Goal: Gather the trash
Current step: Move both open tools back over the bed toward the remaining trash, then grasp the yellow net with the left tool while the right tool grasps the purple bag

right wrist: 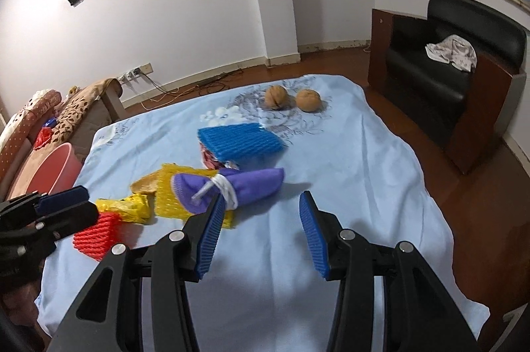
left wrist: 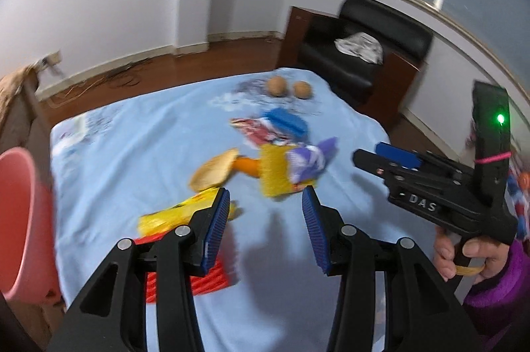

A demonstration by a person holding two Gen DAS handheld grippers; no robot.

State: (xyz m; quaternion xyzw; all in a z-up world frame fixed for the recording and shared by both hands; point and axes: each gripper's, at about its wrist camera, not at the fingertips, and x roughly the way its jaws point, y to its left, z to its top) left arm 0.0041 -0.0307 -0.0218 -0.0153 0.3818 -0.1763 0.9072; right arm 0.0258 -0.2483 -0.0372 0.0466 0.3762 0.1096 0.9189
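Trash lies in a heap on the blue sheet (right wrist: 347,169): a purple foam net (right wrist: 255,183) tied with white string, a yellow foam net (right wrist: 169,196), a blue foam net (right wrist: 238,141), a yellow wrapper (right wrist: 126,207), a red foam net (right wrist: 97,236) and a red-white wrapper (left wrist: 255,130). My right gripper (right wrist: 261,196) is open, its left pad beside the purple net, nothing between the pads. My left gripper (left wrist: 266,191) is open and empty above the sheet, with the yellow wrapper (left wrist: 175,212) and red net (left wrist: 212,279) at its left finger.
A pink bucket (left wrist: 23,219) stands off the sheet's left edge. Two walnuts (right wrist: 275,97) lie at the far end. A black armchair (right wrist: 447,70) with a cloth on it stands at the back right. A hand holds the right gripper (left wrist: 367,153).
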